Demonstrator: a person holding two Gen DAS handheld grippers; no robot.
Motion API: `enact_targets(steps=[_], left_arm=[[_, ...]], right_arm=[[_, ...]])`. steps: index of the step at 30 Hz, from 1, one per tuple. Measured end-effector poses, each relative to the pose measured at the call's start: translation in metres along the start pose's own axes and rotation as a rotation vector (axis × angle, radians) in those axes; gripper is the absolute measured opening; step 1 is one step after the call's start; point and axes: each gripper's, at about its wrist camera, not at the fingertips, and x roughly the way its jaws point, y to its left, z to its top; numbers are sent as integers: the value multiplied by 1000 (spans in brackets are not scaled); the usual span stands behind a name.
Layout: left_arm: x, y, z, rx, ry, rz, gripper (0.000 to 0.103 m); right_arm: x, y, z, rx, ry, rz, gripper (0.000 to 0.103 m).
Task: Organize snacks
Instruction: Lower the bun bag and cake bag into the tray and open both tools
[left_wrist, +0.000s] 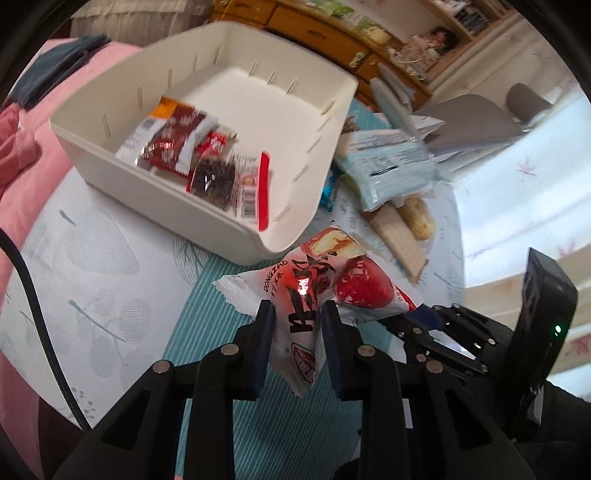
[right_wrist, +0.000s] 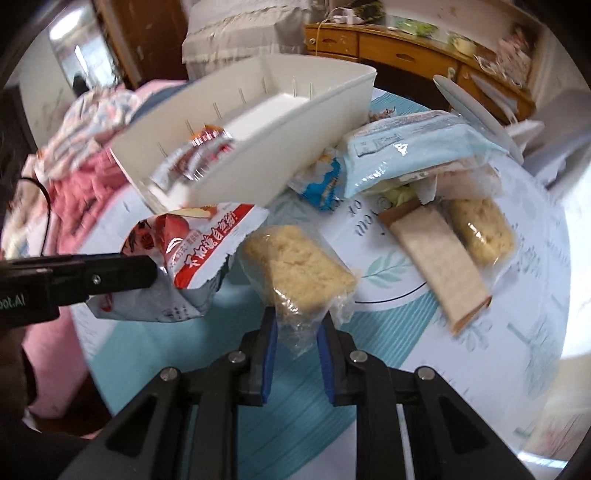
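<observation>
My left gripper (left_wrist: 297, 314) is shut on a red-and-white jujube snack packet (left_wrist: 325, 288) and holds it above the table, just in front of the white bin (left_wrist: 122, 162). The bin holds several red and dark snack packets (left_wrist: 207, 162). My right gripper (right_wrist: 295, 317) is shut on the clear wrapper of a yellow rice-crisp cake (right_wrist: 295, 266), to the right of the bin (right_wrist: 288, 155). The left gripper (right_wrist: 140, 269) with its packet (right_wrist: 199, 243) shows at the left of the right wrist view. The right gripper's body (left_wrist: 461, 332) shows at the lower right of the left wrist view.
Loose snacks lie right of the bin: a light blue pack (right_wrist: 406, 147), a blue-and-white packet (right_wrist: 321, 184), a brown-edged wafer bar (right_wrist: 439, 258) and a second rice-crisp cake (right_wrist: 480, 229). Pink bedding (left_wrist: 22, 147) lies left. A wooden dresser (right_wrist: 406, 51) stands behind. A black cable (left_wrist: 33, 302) hangs at left.
</observation>
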Motion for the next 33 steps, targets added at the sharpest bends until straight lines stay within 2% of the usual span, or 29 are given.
enact_targets(steps=[6,12,22,26,33], left_arm=[[-42,-4,10,80,-29,-68,24],[-78,0,30,136,-53,-105,24],[-116,21,95,155,-136,-116,24],[-121,33,125,163,-163,-91,24],[-110,61,159,180,-132,-62,24]], right_arm=[[-22,8,9,95,-3,61,20],[-50,19,20,150,-58,90,20],[-83,40,55,229,-245,44,21],[-86,51,70,252,-302,15,21],[-70,75,91,303,-332,-40,21]])
